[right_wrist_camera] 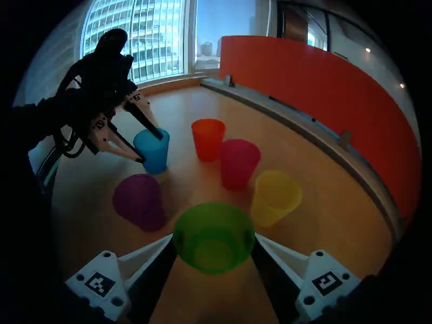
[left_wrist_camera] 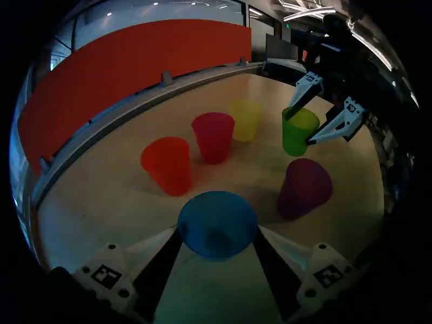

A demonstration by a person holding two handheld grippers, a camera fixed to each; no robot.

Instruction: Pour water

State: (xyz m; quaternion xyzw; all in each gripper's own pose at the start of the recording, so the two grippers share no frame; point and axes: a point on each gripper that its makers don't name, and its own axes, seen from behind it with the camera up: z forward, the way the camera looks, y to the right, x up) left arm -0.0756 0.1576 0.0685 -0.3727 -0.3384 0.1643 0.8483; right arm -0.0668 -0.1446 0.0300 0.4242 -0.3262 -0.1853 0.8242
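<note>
- A panel (left_wrist_camera: 135, 59) runs along the table's (left_wrist_camera: 97, 216) left edge.
- The orange cup (left_wrist_camera: 167, 162) stands upright, farthest left of the cups.
- The red cup (left_wrist_camera: 214, 136) stands just beside it, to its right and a little farther back.
- The left gripper (left_wrist_camera: 217, 233) is clamped on the blue cup (left_wrist_camera: 217, 218), one finger on each side. The cup is upright at bottom centre, with its mouth in view.
- The yellow cup (left_wrist_camera: 245, 120) stands behind, just right of the red cup.
- The purple cup (left_wrist_camera: 304, 186) sits near the blue cup, to its right.
- The green cup (left_wrist_camera: 297, 137) is farthest right and upright. The right gripper (left_wrist_camera: 297, 128) grips it, a finger against each side.
- What the cups hold cannot be told.
</note>
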